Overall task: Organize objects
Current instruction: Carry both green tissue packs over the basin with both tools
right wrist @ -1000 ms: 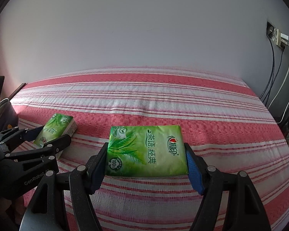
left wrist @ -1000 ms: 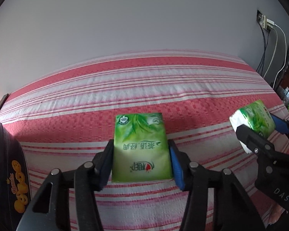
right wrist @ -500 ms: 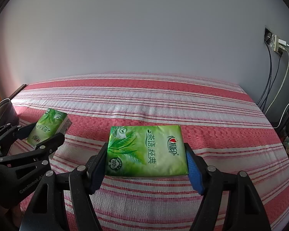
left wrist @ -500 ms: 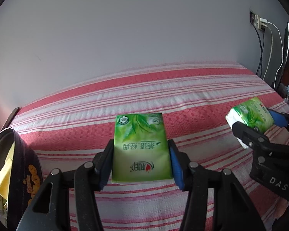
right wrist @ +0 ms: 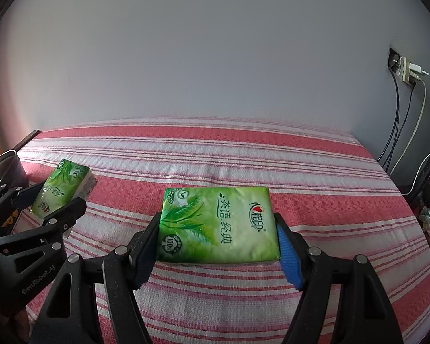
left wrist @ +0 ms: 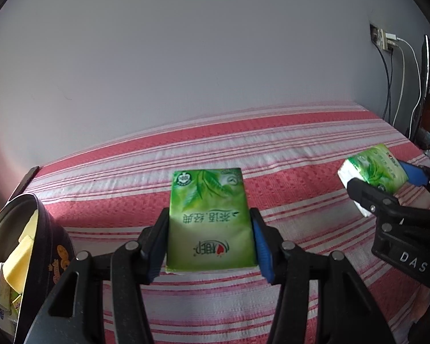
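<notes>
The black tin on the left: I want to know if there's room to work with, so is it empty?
No. The left wrist view shows the black tin already holding yellow packets and other small wrapped items.

Two tissue packs held above bed, side by side: one pack betw. left gripper fingers, other pack betw. right gripper fingers. Tin at bed's left edge, left of left gripper, w/ small packets inside. Wall behind bed; socket w/ cables past right edge.
</notes>
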### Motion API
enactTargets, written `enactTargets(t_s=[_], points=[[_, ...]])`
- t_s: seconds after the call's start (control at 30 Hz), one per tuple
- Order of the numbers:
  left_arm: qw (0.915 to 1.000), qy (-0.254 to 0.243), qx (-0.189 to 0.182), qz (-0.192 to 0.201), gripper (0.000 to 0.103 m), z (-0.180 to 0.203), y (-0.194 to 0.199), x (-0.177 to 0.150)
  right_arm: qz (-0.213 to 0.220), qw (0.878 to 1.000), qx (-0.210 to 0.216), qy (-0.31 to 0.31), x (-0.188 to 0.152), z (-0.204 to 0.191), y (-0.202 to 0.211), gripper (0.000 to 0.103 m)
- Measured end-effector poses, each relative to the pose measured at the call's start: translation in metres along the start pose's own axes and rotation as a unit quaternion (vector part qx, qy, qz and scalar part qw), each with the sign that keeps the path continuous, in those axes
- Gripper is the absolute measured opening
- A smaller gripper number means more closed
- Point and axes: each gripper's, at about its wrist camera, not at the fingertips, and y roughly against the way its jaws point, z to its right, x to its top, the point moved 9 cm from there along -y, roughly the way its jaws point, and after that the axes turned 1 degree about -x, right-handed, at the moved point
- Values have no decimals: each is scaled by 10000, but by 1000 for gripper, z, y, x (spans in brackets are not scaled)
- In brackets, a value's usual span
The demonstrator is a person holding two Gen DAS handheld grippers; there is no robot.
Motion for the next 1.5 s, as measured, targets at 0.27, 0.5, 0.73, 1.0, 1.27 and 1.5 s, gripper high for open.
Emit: enactTargets(t_s=[0.27,0.5,0.73,1.0,1.27,1.5], points=[[9992,-12,144,371,53,-3,16,5,348,9994,-35,-75,4,2,13,74],[9981,-11,227,578,53,-6,27,6,573,9983,-53,-131,7,1,23,74],[9962,73,260,831,53,-15,43,3,802,9966,-103,-172,9,1,31,74],[9941,125,255,1050,53,-20,58,0,1092,9938,-187,-89,9,-7,47,74],[9929,282,173,1140,53,-29,63,-3,1285,9916,-144,-57,8,-17,57,74],[9922,371,155,1183,53,-36,69,-7,1382,9903,-131,26,7,-30,67,74]])
